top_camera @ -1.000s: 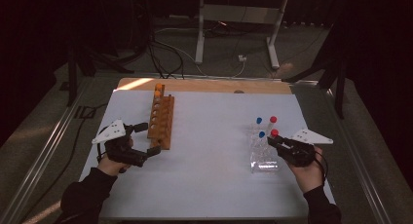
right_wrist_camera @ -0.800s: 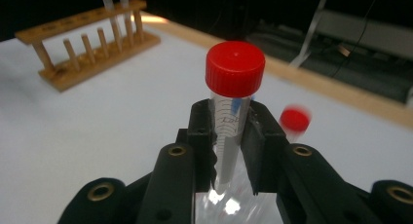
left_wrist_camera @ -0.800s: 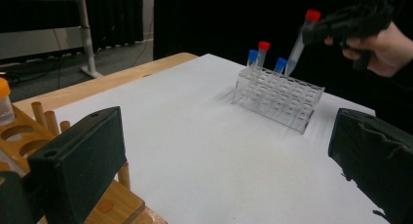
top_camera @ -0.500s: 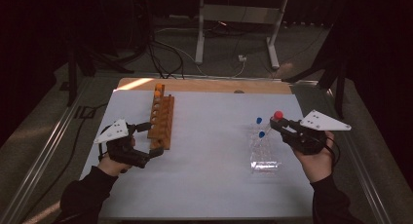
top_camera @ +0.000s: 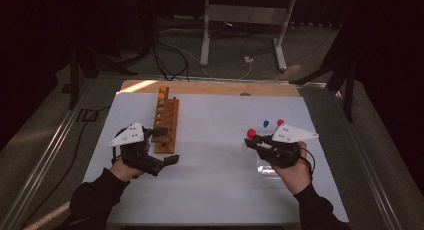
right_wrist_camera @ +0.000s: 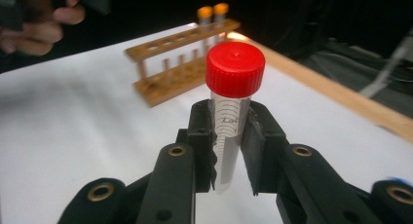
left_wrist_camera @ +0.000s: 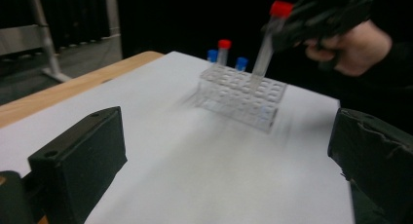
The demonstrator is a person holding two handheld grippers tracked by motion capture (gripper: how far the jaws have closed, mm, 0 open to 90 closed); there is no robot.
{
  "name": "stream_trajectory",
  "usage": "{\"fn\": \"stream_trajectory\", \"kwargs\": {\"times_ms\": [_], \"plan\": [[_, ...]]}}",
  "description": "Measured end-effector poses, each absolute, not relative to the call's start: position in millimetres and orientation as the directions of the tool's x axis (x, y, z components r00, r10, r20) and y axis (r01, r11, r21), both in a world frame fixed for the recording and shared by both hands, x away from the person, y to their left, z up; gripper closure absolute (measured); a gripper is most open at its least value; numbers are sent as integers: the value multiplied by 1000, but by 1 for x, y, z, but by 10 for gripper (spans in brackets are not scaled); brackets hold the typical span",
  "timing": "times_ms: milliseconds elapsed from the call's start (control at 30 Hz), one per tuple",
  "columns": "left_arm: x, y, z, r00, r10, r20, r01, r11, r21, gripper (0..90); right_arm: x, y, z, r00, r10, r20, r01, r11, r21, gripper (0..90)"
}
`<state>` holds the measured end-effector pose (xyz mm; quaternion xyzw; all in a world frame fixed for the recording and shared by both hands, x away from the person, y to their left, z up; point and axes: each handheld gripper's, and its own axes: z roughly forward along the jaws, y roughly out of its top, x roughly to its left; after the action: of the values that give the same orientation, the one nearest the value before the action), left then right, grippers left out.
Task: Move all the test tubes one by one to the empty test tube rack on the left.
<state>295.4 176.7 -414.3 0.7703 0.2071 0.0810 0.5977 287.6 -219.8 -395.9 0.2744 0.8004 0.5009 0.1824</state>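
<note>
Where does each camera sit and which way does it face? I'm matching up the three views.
High view: above the person's side, looking forward and down; both forearms, left gripper, right gripper.
Left gripper view: between open jaws, facing the clear rack.
Right gripper view: jaws clamp the red-capped tube, facing the wooden rack.
Shared: that tube shows in all three.

The left tool (left_wrist_camera: pixel 224 160) has its two black jaws spread wide over the white tabletop (left_wrist_camera: pixel 195 156). Beyond, the right tool (left_wrist_camera: pixel 311 14) holds a red-capped tube (left_wrist_camera: pixel 270 39) tilted above a clear rack (left_wrist_camera: pixel 241 95).

Lab: test-tube racks (top_camera: pixel 166 124), dark equipment-strewn floor.
</note>
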Motion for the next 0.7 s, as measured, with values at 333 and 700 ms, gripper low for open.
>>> {"fn": "stream_trajectory", "kwargs": {"times_ms": [333,700], "plan": [[294,154,-417,926,358,-124,215,-229,949,16,284,-188,-414,-837,547,12,267,389,882,750],[289,130,-414,949,292,-119,196,-249,948,45,278,-163,-428,-874,486,31,267,426,865,750]]}}
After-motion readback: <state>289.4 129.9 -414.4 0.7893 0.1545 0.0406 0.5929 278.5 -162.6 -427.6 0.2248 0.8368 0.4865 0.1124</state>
